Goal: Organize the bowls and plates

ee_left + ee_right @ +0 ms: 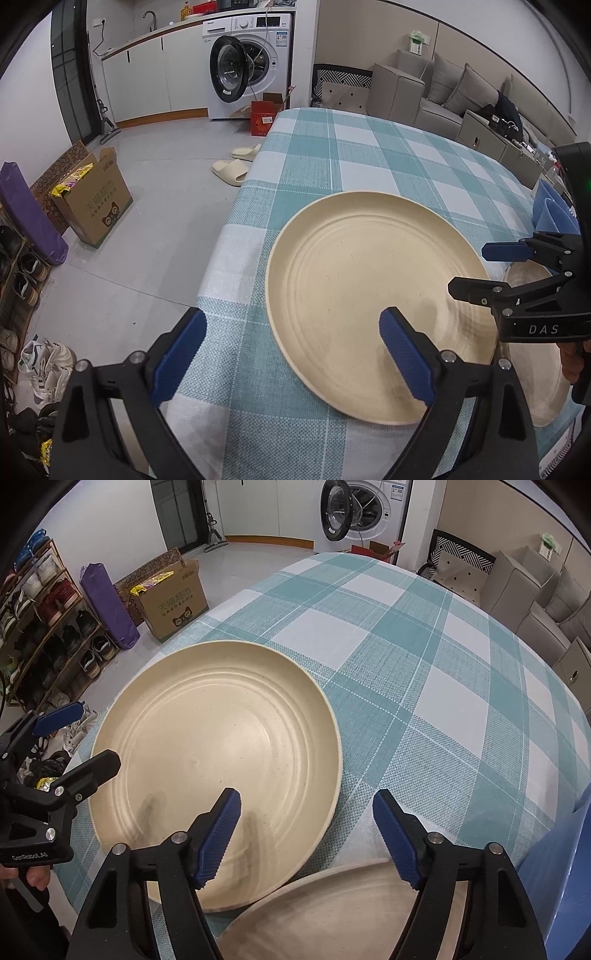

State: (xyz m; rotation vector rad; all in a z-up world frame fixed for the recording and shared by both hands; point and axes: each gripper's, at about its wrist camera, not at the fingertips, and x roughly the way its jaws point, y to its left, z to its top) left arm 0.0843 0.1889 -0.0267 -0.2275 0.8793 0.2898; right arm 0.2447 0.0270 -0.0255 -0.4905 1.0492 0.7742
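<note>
A: What colour is the big plate (373, 295)?
B: Cream, like the second plate (332, 915) near it.
A: The tablecloth (424, 657)?
B: Teal and white checks.
A: The gripper pads (218, 842)?
B: Blue, on black arms.

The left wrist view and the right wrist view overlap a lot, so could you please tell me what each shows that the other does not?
Only the left wrist view shows the pair of slippers on the floor, the kitchen counter with its tap and light blue dishes at the table's right edge. Only the right wrist view shows the shoe rack against the wall. Both share the checked tablecloth, the big cream plate, a second cream plate beside it, the washing machine, the cardboard box and the sofa.
</note>
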